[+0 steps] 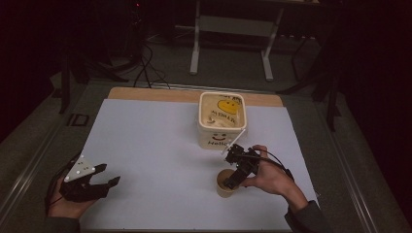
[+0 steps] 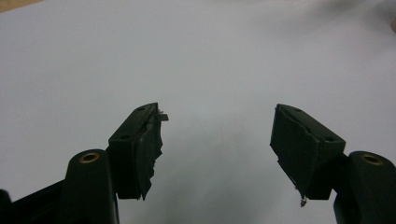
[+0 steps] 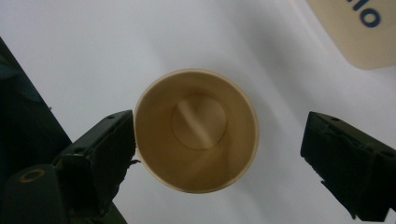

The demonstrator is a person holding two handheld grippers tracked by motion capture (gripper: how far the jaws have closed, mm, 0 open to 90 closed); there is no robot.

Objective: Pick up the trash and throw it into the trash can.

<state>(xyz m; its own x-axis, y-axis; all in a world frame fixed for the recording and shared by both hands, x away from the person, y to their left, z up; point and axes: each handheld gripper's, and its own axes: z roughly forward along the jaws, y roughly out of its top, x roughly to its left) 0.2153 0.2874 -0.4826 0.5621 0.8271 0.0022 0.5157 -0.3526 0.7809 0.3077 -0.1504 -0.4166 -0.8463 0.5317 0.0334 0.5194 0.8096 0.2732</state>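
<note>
The paper cup point(image 3: 196, 129) stands upright on the white sheet point(image 1: 155, 145) near the table's front edge, its mouth open to the right gripper view, empty inside. It sits directly under the right gripper point(image 1: 238, 167), between that gripper's two pads: the left pad point(image 3: 109, 149) is at or just beside the cup's rim, while the other pad point(image 3: 345, 158) stands clear of it, so the jaws are spread wide and no squeeze is on the cup. The cup's axis runs straight up toward the gripper. Just behind the cup stands the cream tub point(image 1: 222, 119) with a smiling face. The left gripper point(image 1: 92, 182) rests well apart at the sheet's near left, jaws wide and empty, so the right hand is by far the nearer.
</note>
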